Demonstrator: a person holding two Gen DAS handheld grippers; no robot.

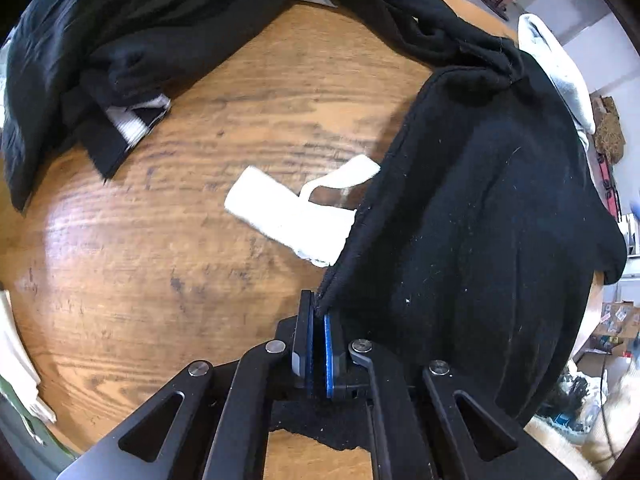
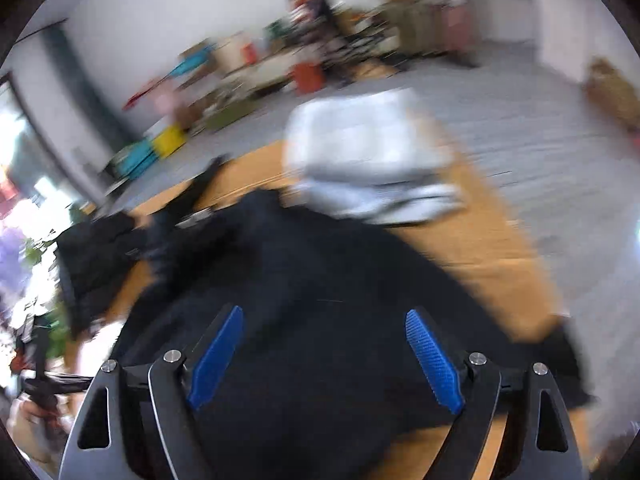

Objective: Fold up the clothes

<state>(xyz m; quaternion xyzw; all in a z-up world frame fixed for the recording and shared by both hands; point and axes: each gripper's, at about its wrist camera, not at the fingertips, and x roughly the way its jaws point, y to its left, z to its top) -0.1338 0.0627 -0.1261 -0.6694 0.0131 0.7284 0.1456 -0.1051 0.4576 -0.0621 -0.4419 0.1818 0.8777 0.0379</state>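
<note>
The worn, grain-streaked wooden tabletop (image 1: 168, 248) carries a black fleece garment (image 1: 480, 240), its hem pinched in the left gripper (image 1: 319, 312). The right gripper (image 2: 324, 356) hangs over it, fingers spread wide, empty – grey floor (image 2: 520, 128) and clutter beyond.

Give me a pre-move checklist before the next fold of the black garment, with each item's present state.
1. Left gripper clamped on the black garment's edge: ok.
2. Right gripper free of cloth, jaws wide: ok.
3. White sock clear of the garment: not ok, one end tucked under its edge.
4. Bare wooden table beside the garment: ok.
5. Garment lying flat: cannot tell, the right wrist view is blurred.
</note>
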